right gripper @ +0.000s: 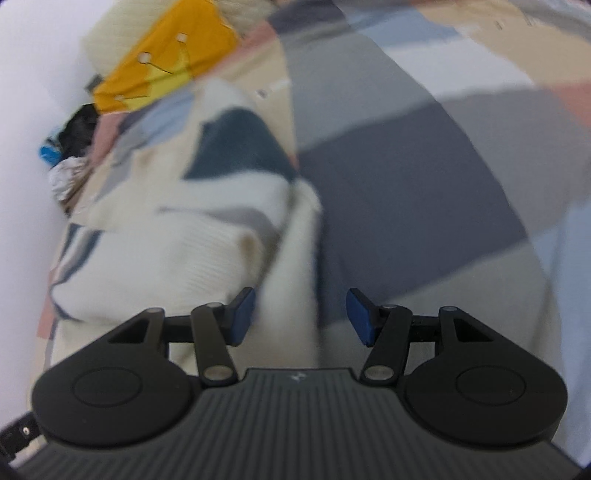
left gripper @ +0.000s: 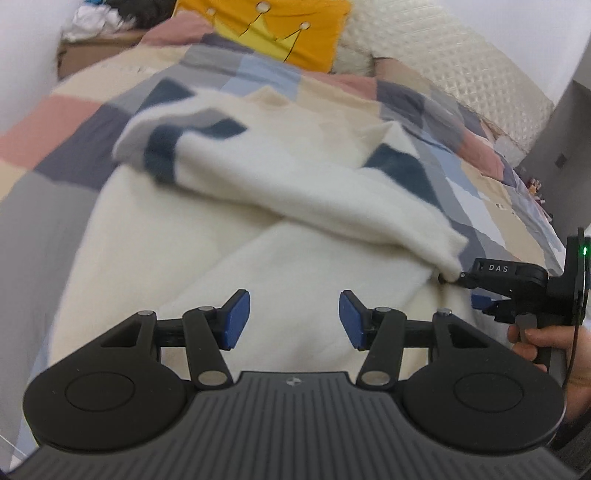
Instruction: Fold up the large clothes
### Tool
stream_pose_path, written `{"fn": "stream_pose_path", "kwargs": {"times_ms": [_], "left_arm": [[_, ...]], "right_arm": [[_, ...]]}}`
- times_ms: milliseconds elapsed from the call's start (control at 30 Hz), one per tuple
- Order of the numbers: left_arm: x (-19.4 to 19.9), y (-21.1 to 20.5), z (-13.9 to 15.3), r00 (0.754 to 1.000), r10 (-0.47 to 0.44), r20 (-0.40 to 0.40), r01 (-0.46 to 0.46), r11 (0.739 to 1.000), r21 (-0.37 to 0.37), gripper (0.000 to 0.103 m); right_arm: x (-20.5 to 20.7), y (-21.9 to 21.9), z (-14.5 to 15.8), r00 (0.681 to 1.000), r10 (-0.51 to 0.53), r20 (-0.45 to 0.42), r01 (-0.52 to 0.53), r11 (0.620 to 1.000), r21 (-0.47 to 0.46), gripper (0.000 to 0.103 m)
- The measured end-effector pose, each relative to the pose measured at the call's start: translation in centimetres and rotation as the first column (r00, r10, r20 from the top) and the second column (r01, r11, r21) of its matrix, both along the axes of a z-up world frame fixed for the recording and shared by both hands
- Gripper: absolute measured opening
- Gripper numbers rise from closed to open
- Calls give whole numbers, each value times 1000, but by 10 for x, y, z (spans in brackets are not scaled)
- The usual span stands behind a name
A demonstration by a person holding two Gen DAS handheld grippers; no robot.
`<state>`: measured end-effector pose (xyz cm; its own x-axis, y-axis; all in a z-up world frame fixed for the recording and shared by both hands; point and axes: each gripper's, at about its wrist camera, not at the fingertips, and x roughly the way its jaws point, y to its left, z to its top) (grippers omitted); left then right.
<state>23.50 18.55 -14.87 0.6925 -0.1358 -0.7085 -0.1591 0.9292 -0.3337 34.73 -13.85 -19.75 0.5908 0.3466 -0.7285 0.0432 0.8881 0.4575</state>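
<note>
A bed [left gripper: 74, 122] covered by a patchwork quilt [left gripper: 436, 122] in grey, pink, beige and pale blue blocks fills both views and stretches away ahead of the tools. On it lies a cream knit sweater [left gripper: 229, 236] with dark teal and grey patches, directly under and ahead of the left tool [left gripper: 294, 319]; one sleeve [left gripper: 332, 199] is folded across the body, slanting from the far left down toward the near right. Beyond the sweater, at the head of the bed, an orange cushion [left gripper: 295, 22] with a yellow crown design leans against a quilted cream headboard [left gripper: 461, 66]. The left tool's blue pads stand apart over the sweater's body with nothing pressed between them. The right tool [left gripper: 448, 277], seen to the right of the left tool and held by a hand [left gripper: 554, 350], has its tip at the sleeve's cuff. In its own blurred view the right tool [right gripper: 300, 319] also has its pads apart, unclamped; the sweater's edge [right gripper: 295, 258] runs just beside its left pad, and the bare quilt lies ahead of the right pad.
</note>
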Motion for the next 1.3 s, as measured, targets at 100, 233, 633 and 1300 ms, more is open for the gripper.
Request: {"fn": "stream_pose_path", "kwargs": {"times_ms": [100,233,633,1300], "left_arm": [[0,3,-5,1000,-5,-11,6,1000,27,60],[0,7,-12,999,-33,-11,33,999,39,60],[-9,12,-17,1000,-10,-5,10,1000,20,60],[-85,68,7,971,238,-33,-236,970,56,60]], "right_arm": [[-3,3,-1,1000,-17,-1,17,1000,-17,57],[-10,8,5,999,-32,17,33,999,-41,57],[-56,17,32,993,-49,105,65,986,-155,58],[-135,28,49,1000,-19,13,21,988,-150,62]]}}
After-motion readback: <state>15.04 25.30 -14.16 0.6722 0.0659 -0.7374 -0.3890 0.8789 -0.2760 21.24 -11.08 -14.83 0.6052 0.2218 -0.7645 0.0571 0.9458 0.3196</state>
